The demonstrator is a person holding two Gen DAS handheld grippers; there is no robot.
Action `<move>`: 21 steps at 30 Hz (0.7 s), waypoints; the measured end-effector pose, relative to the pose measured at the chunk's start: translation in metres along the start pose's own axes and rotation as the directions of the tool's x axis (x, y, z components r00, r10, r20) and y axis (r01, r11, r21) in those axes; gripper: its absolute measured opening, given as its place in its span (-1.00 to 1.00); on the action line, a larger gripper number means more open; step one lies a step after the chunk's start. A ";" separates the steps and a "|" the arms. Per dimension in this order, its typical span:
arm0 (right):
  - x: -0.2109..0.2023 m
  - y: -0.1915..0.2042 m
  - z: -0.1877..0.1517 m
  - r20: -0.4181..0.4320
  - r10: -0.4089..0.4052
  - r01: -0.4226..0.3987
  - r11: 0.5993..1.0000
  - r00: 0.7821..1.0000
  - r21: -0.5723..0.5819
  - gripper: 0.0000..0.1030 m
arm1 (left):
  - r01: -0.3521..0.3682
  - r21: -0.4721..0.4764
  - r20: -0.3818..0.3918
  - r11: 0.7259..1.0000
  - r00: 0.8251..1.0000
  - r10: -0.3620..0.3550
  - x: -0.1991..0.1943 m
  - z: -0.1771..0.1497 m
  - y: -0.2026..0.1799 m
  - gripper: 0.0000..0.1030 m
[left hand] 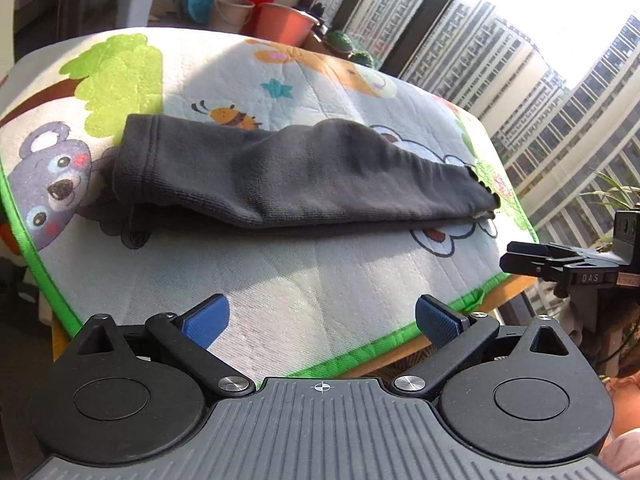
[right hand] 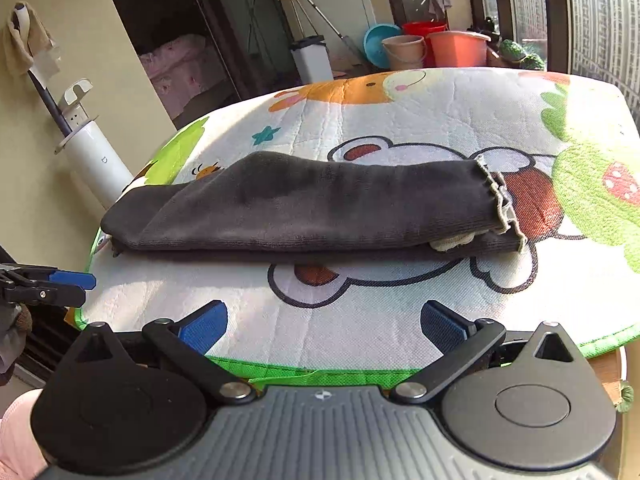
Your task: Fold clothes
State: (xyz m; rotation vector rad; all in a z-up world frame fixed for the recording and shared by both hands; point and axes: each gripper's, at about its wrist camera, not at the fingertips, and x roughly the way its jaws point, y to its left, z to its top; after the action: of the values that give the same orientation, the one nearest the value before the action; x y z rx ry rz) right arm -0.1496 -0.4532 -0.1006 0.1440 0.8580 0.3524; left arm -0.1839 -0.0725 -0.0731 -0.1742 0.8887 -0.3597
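Observation:
A dark grey garment (left hand: pixel 288 176) lies folded lengthwise across a cartoon-print mat (left hand: pixel 304 280) on a table. Its ruffled waistband (right hand: pixel 496 200) points right in the right wrist view, with a pale inner label showing under the top layer. My left gripper (left hand: pixel 322 318) is open over the mat's near edge, short of the garment, nothing between its blue pads (left hand: pixel 208 322). My right gripper (right hand: pixel 322 326) is also open and empty, back from the garment (right hand: pixel 304 208). Each gripper shows at the edge of the other's view: the right one (left hand: pixel 516 260), the left one (right hand: pixel 76 284).
Plastic buckets and basins (left hand: pixel 256 12) stand behind the table beside a white bin (right hand: pixel 310 60). Large windows (left hand: pixel 520 60) run along the right with potted plants on the sill. A white cylinder with a wall holder (right hand: pixel 96 160) stands left of the mat (right hand: pixel 400 312).

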 end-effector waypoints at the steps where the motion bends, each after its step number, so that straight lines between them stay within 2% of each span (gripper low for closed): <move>1: -0.001 -0.008 0.010 0.093 -0.077 0.077 0.997 0.993 -0.002 1.00 | -0.059 0.020 0.063 0.998 0.996 0.058 -0.002 0.012 0.002 0.98; 2: 0.003 -0.019 0.014 0.123 -0.088 0.084 0.996 0.988 0.036 1.00 | -0.103 0.019 0.103 0.995 0.990 0.100 -0.001 0.023 0.006 0.98; 4: 0.011 -0.039 0.023 0.180 -0.112 0.094 0.990 0.977 0.110 1.00 | -0.146 -0.020 0.126 0.989 0.981 0.147 0.007 0.041 0.018 0.98; 7: 0.036 -0.056 0.019 0.145 -0.095 0.071 0.985 0.985 0.159 1.00 | -0.187 -0.097 0.098 0.977 0.976 0.197 0.024 0.049 0.029 0.98; 9: 0.056 -0.060 0.012 0.081 -0.096 0.081 0.982 0.992 0.172 1.00 | -0.218 -0.110 0.093 0.970 0.969 0.228 0.037 0.049 0.032 0.98; 10: 0.071 -0.062 0.006 0.039 -0.093 0.084 0.979 0.995 0.186 1.00 | -0.232 -0.113 0.091 0.966 0.966 0.243 0.042 0.048 0.033 0.98; 12: 0.073 -0.061 -0.001 0.046 -0.096 0.085 0.974 0.994 0.208 1.00 | -0.249 -0.100 0.086 0.963 0.962 0.258 0.048 0.037 0.030 0.98; 15: 0.079 -0.058 0.001 -0.013 -0.091 0.092 0.978 0.996 0.189 1.00 | -0.239 -0.122 0.064 0.963 0.967 0.248 0.054 0.017 0.029 0.98; 17: 0.075 -0.062 0.002 -0.022 -0.066 0.069 0.975 0.998 0.210 1.00 | -0.238 -0.128 0.055 0.963 0.968 0.246 0.057 0.003 0.034 0.94; 18: 0.072 -0.065 0.003 -0.024 -0.054 0.058 0.973 0.998 0.221 0.99 | -0.240 -0.125 0.053 0.963 0.967 0.248 0.059 0.000 0.034 0.86; 20: 0.056 -0.070 0.005 0.062 -0.112 0.089 0.953 0.992 0.291 0.80 | -0.256 -0.112 0.060 0.960 0.963 0.264 0.056 -0.003 0.034 0.54; 21: 0.048 -0.068 0.007 0.113 -0.170 0.135 0.955 0.979 0.264 0.66 | -0.256 -0.110 0.060 0.961 0.963 0.263 0.053 -0.003 0.035 0.37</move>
State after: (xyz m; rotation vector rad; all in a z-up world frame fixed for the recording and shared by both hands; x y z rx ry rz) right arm -0.0986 -0.4993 -0.1480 0.3353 0.7726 0.0839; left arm -0.1481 -0.0604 -0.1239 -0.1610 0.8451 -0.0629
